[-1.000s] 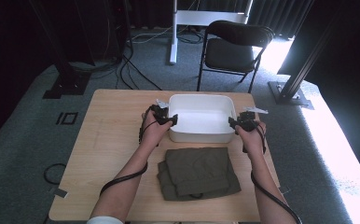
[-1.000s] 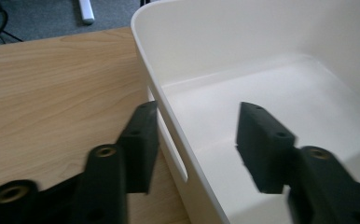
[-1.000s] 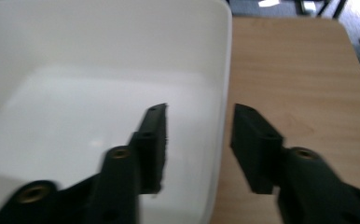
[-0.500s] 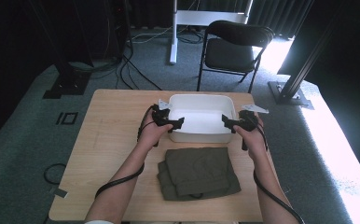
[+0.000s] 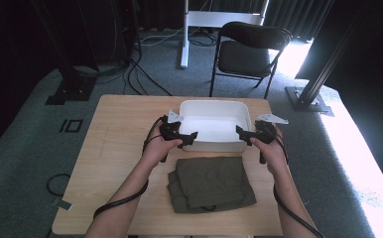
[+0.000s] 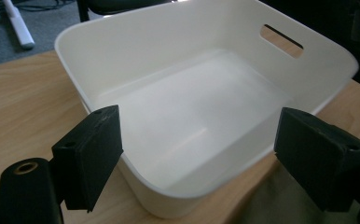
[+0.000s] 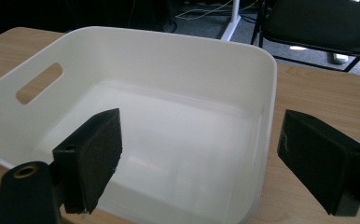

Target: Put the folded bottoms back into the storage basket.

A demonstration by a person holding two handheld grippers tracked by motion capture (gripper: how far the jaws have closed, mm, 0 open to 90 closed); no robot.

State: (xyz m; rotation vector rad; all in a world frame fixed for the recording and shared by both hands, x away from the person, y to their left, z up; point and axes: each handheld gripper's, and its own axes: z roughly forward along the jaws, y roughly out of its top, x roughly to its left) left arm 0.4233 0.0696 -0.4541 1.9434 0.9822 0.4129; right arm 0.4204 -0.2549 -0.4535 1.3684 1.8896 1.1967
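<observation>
A white plastic tub (image 5: 212,125) sits on the far half of the wooden counter (image 5: 110,148), empty, with an oval handle slot (image 6: 281,37) cut in its end wall. Just in front of it, nearer the person, lies a folded olive-green cloth (image 5: 210,182), close to the tub's near wall.

The left hand-held gripper (image 5: 188,136) hovers at the tub's near left corner and the right hand-held gripper (image 5: 243,134) at its near right corner. In the left gripper view the jaws stand wide apart with nothing between them, the tub's rounded corner sitting in the gap; the right gripper view shows the same wide, empty spread over the other corner.

The tub looks like thin moulded plastic: light, stiff enough to keep its shape, but smooth and glossy, so I'd expect the jaws to slip on a flat wall. The rolled rim (image 7: 270,88) or the handle slots seem the surest places to grip, one on each side so it stays level. Pinching hard on one wall could flex it or tip it.

The cloth seems soft and limp; I'd judge it best taken at two corners or along a folded edge, or the layers will slide apart and sag.
</observation>
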